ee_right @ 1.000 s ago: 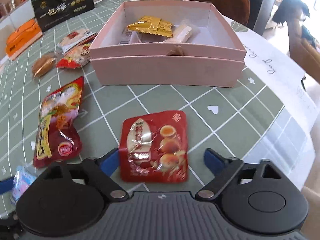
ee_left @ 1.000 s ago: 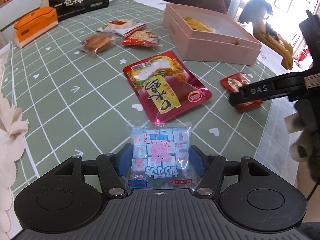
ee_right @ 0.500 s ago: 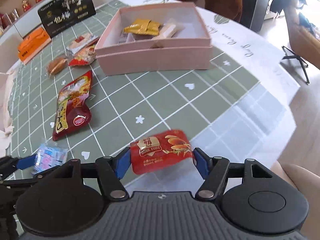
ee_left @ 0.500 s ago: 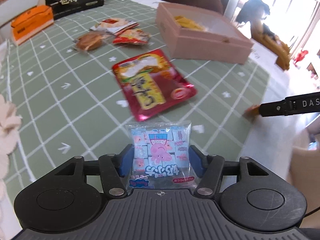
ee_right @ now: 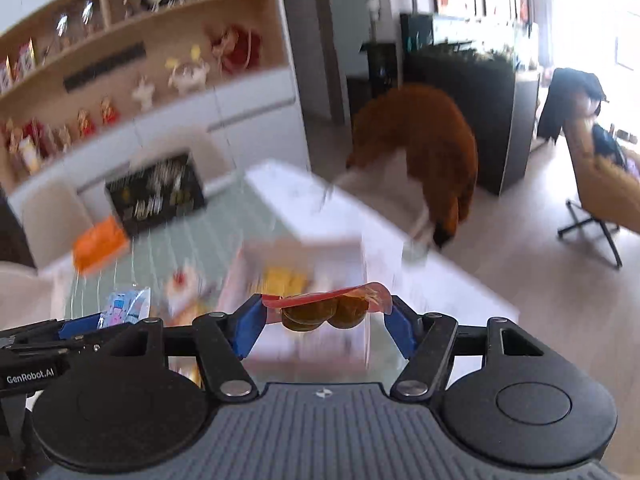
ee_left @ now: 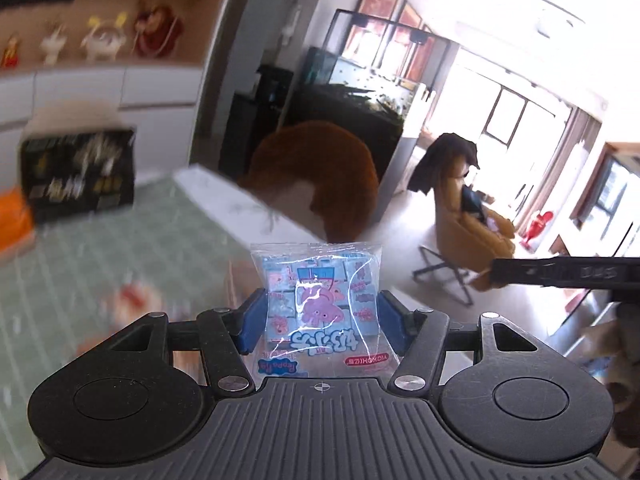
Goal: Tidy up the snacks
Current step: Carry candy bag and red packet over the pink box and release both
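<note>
Left gripper (ee_left: 320,316): black ribbed body, round side discs, silver screws, blue pads (ee_left: 254,320). Right gripper (ee_right: 324,320) alike; "GenRobot.AI" lettering on one arm.

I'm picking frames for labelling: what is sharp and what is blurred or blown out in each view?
Left wrist: blue packet and tool sharp, table smeared, window blown out. Right wrist: red packet sharp, pink box and table streaked.

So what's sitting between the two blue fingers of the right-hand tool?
A red snack packet, seen edge-on with round brown pieces showing through its underside. The right tool pinches it at both ends. That shows in the right wrist view.
</note>
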`<action>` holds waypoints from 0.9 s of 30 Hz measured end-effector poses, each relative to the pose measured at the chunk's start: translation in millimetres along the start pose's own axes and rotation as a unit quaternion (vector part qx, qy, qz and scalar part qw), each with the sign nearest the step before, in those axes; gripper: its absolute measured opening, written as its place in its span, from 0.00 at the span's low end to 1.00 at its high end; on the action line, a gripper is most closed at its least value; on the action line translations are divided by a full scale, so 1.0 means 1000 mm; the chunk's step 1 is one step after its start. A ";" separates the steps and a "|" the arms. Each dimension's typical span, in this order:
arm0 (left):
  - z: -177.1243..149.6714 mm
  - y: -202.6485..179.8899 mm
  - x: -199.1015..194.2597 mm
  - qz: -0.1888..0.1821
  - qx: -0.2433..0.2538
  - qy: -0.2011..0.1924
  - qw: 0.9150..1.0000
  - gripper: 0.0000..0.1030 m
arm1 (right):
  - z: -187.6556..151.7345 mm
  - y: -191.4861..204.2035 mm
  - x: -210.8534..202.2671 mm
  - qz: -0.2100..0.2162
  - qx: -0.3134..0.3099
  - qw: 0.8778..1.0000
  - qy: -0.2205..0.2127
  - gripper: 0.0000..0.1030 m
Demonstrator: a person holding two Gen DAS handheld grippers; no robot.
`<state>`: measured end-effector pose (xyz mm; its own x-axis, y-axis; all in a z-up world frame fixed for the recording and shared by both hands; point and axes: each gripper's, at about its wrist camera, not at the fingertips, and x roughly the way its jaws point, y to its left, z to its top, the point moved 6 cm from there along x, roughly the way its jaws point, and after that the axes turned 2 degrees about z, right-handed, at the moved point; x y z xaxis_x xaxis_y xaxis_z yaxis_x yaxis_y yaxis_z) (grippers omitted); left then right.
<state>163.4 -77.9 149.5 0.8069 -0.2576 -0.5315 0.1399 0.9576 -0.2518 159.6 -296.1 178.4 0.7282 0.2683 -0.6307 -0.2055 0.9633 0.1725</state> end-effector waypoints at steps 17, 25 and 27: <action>-0.014 0.056 0.140 0.016 -0.105 0.078 0.991 0.59 | -0.001 -0.051 0.150 0.026 0.048 0.995 0.089 0.64; -0.014 0.210 0.109 0.148 -0.141 0.092 0.974 0.59 | 0.015 -0.008 0.202 0.040 0.028 0.992 0.120 0.76; -0.031 0.223 0.115 0.136 -0.116 0.126 0.976 0.59 | 0.020 0.006 0.206 0.052 0.014 0.991 0.119 0.78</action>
<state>270.0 102.1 6.8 0.6249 -0.0493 -0.7792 -0.2174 0.9475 -0.2343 321.5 -234.7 64.8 0.5283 0.3602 -0.7689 -0.2498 0.9314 0.2648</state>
